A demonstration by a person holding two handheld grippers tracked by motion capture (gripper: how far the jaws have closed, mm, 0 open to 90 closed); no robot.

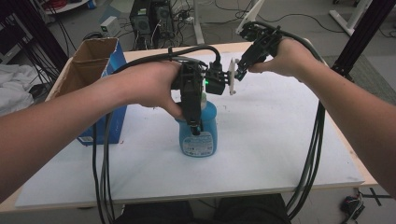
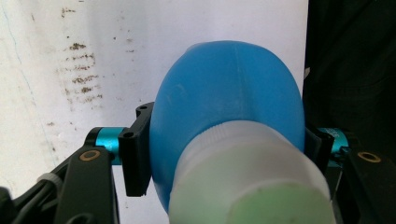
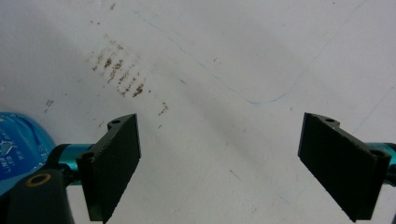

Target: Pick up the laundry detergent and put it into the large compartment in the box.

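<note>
Jaws around blue bottle (image 2: 224, 107)

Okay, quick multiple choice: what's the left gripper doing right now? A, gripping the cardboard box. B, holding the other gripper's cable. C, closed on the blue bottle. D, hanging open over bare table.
C: in the left gripper view the left gripper has its black fingers pressed against both sides of the blue bottle, just below its pale cap, while the right gripper hangs open over the white table.
</note>
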